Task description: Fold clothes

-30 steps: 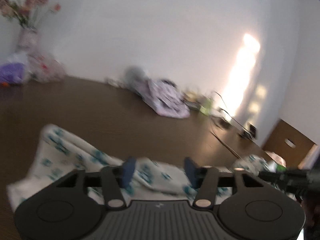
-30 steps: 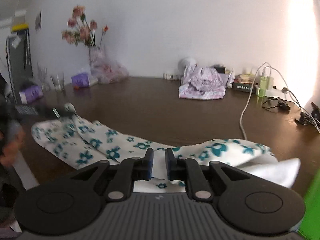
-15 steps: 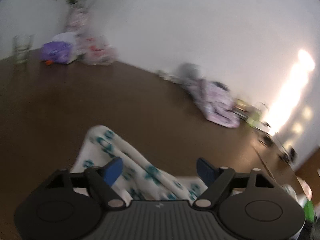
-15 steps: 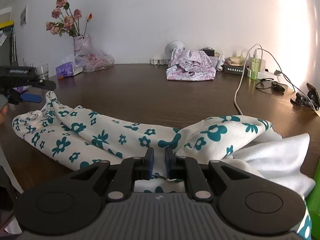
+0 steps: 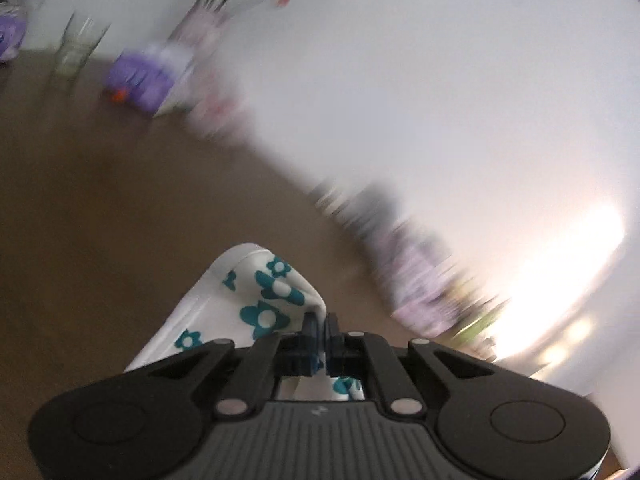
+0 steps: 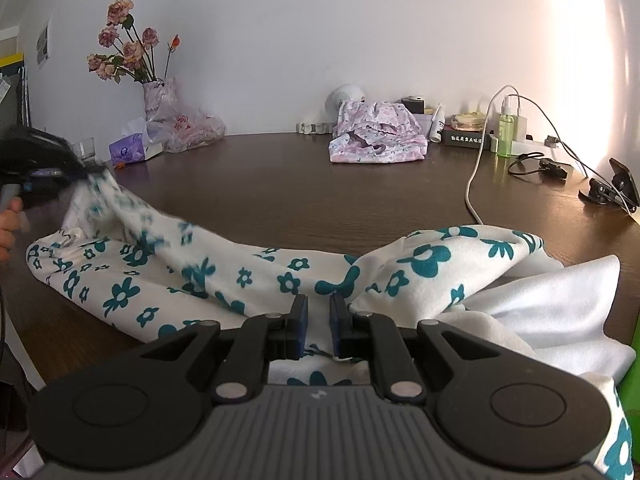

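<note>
While strung low across the near edge of the table [image 6: 360, 204]: floral garment [image 6: 208, 276], white knit with teal flowers, one end lifted at far left, other end bunched at right over plain white cloth [image 6: 560, 312].

Left gripper [image 5: 319, 330]: jaws together, clamped on a lifted fold of the garment. Right gripper [image 6: 318, 322]: jaws nearly together, pinching a narrow ridge of the garment near mid-length.

Handling, as judged: light, soft, limp, prone to sag between the two holds; some stretch likely; not fragile, not slippery. Best taken at hems or corners, not mid-panel, for a straight fold line.

Right wrist view only: full run of the garment, left gripper blurred at far left with part of a hand [image 6: 8, 224] behind it, pink patterned garment [image 6: 376, 136] heaped at the back, vase of roses [image 6: 160, 96], white cable [image 6: 474, 184], green bottle [image 6: 506, 136].

Left wrist view only: close detail of the clamped fold; background smeared, glass [image 5: 76, 52] and purple pack [image 5: 140, 80] barely legible.

Fold stage: cannot tell.
</note>
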`<act>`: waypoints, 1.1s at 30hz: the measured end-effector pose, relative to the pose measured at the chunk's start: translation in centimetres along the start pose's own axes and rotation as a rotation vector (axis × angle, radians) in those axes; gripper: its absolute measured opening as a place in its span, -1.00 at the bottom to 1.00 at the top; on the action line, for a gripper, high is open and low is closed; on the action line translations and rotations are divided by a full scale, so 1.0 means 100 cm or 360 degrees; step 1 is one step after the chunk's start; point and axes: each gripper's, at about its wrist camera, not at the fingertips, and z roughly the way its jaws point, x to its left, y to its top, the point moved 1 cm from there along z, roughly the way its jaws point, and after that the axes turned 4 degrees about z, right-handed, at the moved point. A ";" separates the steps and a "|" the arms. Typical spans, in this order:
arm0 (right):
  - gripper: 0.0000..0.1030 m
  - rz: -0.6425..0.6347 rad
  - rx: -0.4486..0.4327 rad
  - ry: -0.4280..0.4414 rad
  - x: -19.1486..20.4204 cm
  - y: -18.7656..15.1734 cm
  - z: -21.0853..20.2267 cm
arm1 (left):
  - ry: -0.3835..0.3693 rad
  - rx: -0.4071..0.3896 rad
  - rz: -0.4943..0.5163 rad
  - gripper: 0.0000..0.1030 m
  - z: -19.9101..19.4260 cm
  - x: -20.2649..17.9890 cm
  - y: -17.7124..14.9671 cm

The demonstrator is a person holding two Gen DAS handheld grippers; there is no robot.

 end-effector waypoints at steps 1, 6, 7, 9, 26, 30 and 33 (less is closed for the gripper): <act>-0.79 -0.0001 -0.0001 0.0000 0.000 0.000 0.000 | 0.0032 0.0002 0.0031 -0.96 -0.006 0.003 -0.003; -0.79 -0.0005 0.0000 -0.0002 0.000 0.001 0.001 | 0.0221 0.0070 0.0018 -0.91 -0.021 0.030 -0.027; -0.79 -0.0006 -0.0001 -0.0003 0.000 0.001 0.001 | 0.0251 0.0063 0.0023 -0.88 -0.026 0.033 -0.030; -0.79 -0.0012 -0.0002 -0.0009 0.000 0.001 0.001 | 0.0371 0.0019 0.0053 -0.90 -0.036 0.033 -0.032; -0.78 -0.0143 -0.0111 -0.0078 -0.005 -0.003 -0.067 | 0.0094 0.0191 0.0897 -0.06 -0.008 -0.137 -0.110; -0.81 0.0049 0.0042 -0.0124 -0.026 -0.002 -0.044 | 0.0045 0.0367 0.1208 0.01 0.015 -0.168 -0.142; -0.81 0.0122 0.0135 -0.0146 -0.034 0.011 -0.021 | 0.0105 0.0451 0.1176 -0.03 0.030 -0.163 -0.143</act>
